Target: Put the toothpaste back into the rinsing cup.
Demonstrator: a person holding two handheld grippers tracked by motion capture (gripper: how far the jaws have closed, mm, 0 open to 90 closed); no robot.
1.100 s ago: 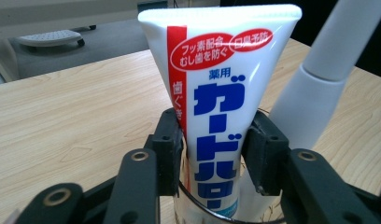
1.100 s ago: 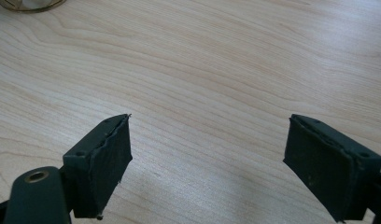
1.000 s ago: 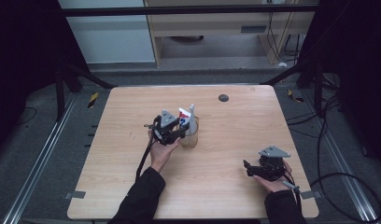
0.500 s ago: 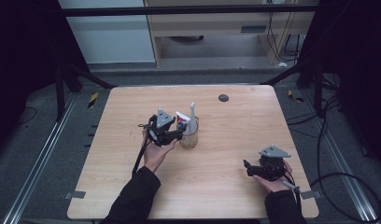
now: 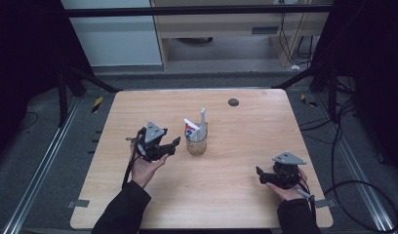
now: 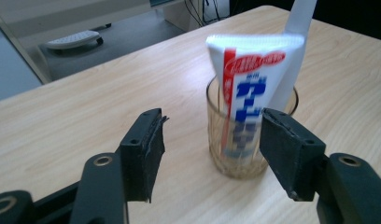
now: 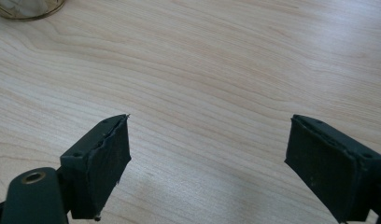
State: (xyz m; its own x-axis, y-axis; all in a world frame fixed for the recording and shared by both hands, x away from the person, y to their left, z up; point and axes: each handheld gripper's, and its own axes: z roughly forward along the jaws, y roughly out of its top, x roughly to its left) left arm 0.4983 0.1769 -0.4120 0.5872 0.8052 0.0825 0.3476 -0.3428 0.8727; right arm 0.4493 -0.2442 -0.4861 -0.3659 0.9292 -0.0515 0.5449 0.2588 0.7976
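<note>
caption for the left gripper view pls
Open left claw facing a glass cup holding a toothpaste tube on a wooden table.

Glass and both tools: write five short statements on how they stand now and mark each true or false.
1. The glass stands upright on the table. True.
2. A toothpaste tube stands in the glass. True.
3. The left tool is shut on the glass. False: its jaws have just been opening, now stand wide, and are clear of the glass.
4. The right tool holds the tube. False: its jaws are open over bare wood, nothing between them.
5. A small dark round spot lies on the table beyond the glass. True.
</note>
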